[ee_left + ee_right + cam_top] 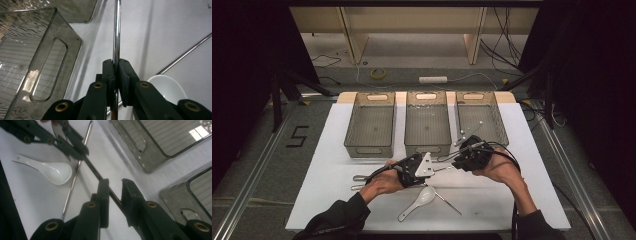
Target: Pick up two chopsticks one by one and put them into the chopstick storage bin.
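A thin metal chopstick (116, 32) is clamped between the jaws of my left gripper (116, 63), which is shut on it. In the high view the left gripper (435, 169) sits near the table's middle and points right. Facing it, my right gripper (457, 163) stands open. In the right gripper view the same chopstick (93, 171) runs between the jaws of the right gripper (115, 183), close to the left jaw, with a gap on the other side. A white ceramic spoon (422, 199) lies on the table just below the left gripper.
Three clear grey bins (371, 145) (427, 144) (492, 107) stand in a row at the back; the right one holds long utensils (468, 134). A second chopstick (448, 202) lies by the spoon. Metal utensil handles (358, 178) lie left of the left hand.
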A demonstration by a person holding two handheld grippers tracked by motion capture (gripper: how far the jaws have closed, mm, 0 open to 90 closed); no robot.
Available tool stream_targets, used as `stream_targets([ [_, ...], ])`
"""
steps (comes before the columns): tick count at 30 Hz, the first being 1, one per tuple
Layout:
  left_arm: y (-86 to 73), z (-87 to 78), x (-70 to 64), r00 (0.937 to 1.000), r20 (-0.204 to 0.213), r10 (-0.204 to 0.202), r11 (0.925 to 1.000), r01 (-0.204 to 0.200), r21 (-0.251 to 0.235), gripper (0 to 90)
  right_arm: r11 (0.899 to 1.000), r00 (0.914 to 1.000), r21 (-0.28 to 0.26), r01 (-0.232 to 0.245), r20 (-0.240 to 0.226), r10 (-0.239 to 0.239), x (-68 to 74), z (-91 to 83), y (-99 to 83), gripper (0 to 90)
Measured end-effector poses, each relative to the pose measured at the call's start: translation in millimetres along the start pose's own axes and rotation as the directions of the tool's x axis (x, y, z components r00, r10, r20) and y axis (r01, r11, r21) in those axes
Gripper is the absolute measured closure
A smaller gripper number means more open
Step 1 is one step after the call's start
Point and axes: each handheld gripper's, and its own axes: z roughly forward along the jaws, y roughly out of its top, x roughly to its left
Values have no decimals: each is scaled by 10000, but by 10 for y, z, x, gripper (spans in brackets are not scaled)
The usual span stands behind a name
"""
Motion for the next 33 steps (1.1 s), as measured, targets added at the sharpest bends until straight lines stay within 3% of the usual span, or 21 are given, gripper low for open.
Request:
stream_targets([
  [4, 2, -29, 59, 9995, -118, -282, 9996, 283, 43, 845, 9962, 9997, -829, -257, 6, 258, -9, -65, 12, 599],
  [7, -30, -90, 170, 9957, -339, -859, 9961, 866, 184, 846, 9829, 9985, -1768, -509, 107, 536, 6, -146, 43, 514],
  [8, -30, -90, 170, 9957, -339, -859, 9961, 866, 184, 846, 9774, 9976, -2035, -565, 279, 635, 16, -170, 51, 483],
  [9, -38, -103, 195, 9939, -401, -1027, 9945, 1034, 151, 846, 9774, 9976, -2035, -565, 279, 635, 16, -170, 51, 483],
  [10, -44, -117, 219, 9919, -408, -1203, 9925, 1211, 184, 846, 9703, 9966, -2352, -563, 459, 690, 22, -195, 55, 456],
  [11, -53, -126, 242, 9887, -427, -1438, 9893, 1447, 180, 846, 9501, 9953, -3036, -710, 411, 875, 32, -247, 58, 435],
  [14, -72, -149, 286, 9803, -417, -1931, 9804, 1945, 307, 846, 9377, 9937, -3365, -866, 380, 1054, 55, -278, 62, 390],
  [17, -87, -197, 356, 9630, -419, -2663, 9635, 2671, 163, 846, 9348, 9918, -3422, -953, 475, 1185, 106, -255, 43, 357],
  [19, -103, -252, 416, 9471, -425, -3180, 9480, 3183, -10, 846, 9352, 9909, -3389, -1028, 470, 1259, 118, -238, 31, 346],
  [24, -149, -399, 549, 9162, -781, -3929, 9195, 3924, -234, 846, 9503, 9888, -2824, -1309, 323, 1458, 174, -67, -74, 314],
  [28, -186, -503, 644, 8909, -944, -4442, 8959, 4428, -363, 846, 9453, 9867, -2904, -1484, 210, 1614, 218, 41, -173, 308],
  [30, -211, -589, 723, 8722, -1094, -4768, 8790, 4742, -504, 846, 9426, 9856, -2959, -1547, 194, 1678, 239, 92, -222, 307],
  [31, -211, -589, 723, 8722, -1094, -4768, 8790, 4742, -504, 846, 9418, 9846, -2973, -1570, 269, 1726, 250, 114, -242, 304],
  [33, -233, -655, 779, 8571, -1202, -5009, 8655, 4963, -677, 846, 9414, 9837, -2932, -1665, 168, 1792, 261, 152, -283, 295],
])
